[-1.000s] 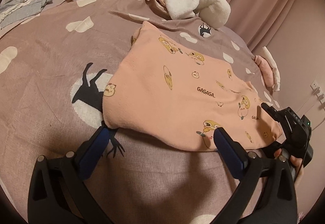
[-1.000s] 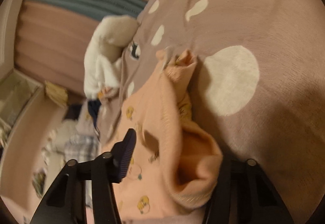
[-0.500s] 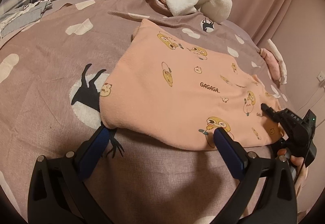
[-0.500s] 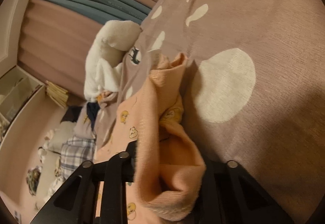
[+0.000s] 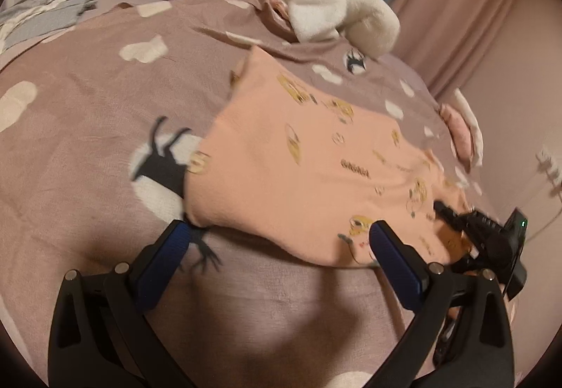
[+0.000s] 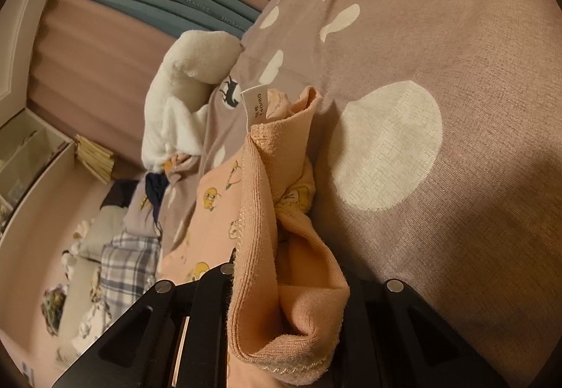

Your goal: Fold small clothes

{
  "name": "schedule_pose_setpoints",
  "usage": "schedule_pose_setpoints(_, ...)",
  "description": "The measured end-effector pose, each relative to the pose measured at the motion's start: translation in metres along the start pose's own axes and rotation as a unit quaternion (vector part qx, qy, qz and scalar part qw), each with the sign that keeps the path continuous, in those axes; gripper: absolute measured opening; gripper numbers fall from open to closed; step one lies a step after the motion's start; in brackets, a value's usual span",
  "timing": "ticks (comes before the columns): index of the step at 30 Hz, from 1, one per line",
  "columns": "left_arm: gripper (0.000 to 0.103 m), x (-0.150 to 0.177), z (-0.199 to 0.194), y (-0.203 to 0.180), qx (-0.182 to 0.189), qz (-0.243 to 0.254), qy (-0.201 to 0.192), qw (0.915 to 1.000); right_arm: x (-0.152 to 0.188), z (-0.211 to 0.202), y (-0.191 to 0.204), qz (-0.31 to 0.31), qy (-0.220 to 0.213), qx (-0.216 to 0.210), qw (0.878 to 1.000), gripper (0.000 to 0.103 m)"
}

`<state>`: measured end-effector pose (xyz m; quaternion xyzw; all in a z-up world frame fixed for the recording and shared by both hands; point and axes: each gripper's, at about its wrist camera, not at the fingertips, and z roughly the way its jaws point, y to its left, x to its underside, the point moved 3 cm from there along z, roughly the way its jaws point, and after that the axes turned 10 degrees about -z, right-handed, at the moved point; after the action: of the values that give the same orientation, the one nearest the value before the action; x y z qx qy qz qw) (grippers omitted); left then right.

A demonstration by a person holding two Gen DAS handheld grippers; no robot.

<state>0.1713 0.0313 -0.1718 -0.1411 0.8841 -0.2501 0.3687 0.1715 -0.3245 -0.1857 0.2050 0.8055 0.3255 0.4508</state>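
Peach garment (image 5: 309, 173) lies spread on the bed (image 5: 87, 128), its near hem just ahead of the left gripper (image 5: 281, 240), whose blue-padded jaws stand wide apart above the cover, angled down, touching nothing. Beyond its right-hand jaw, the right gripper (image 5: 453, 212) reaches in low over the garment's corner. From its own camera, the right gripper (image 6: 284, 289) has just been closing its jaws and now pinches a bunched fold of the garment (image 6: 288, 247), the cloth rising between the jaws, a white size label (image 6: 256, 103) standing up at the far end of the fold.
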Motion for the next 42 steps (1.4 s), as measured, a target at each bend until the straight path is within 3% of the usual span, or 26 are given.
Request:
schedule_pose_setpoints(3,0.102,-0.011,-0.009,0.012,-0.031,-0.01,-0.023,0.9992,0.0,0.0,0.003,-0.006,0.007,0.01,1.0,0.013)
schedule_pose_setpoints(7,0.103,-0.023,-0.011,0.032,-0.059,-0.035,-0.02,0.9974,0.001,0.0,0.003,-0.007,0.007,0.009,1.0,0.013)
schedule_pose_setpoints(12,0.103,-0.015,-0.005,0.028,-0.082,0.012,-0.014,0.9965,0.001,0.0,0.001,-0.004,0.003,0.0,1.0,0.013)
schedule_pose_setpoints(18,0.103,-0.018,-0.004,0.038,-0.066,-0.009,-0.006,0.9978,0.001,-0.002,-0.003,0.004,-0.005,-0.018,1.0,0.013)
schedule_pose_setpoints(23,0.103,-0.015,0.0,0.031,-0.088,0.01,-0.004,0.9961,0.001,-0.001,0.0,-0.001,-0.003,-0.012,1.0,0.013)
schedule_pose_setpoints(35,0.103,-0.013,0.001,0.032,-0.099,0.024,0.001,0.9948,0.001,0.0,0.0,-0.002,-0.001,-0.007,1.0,0.012)
schedule_pose_setpoints(42,0.103,-0.012,0.002,0.032,-0.102,0.027,0.001,0.9944,-0.003,0.006,0.008,-0.022,0.03,0.037,0.999,0.012)
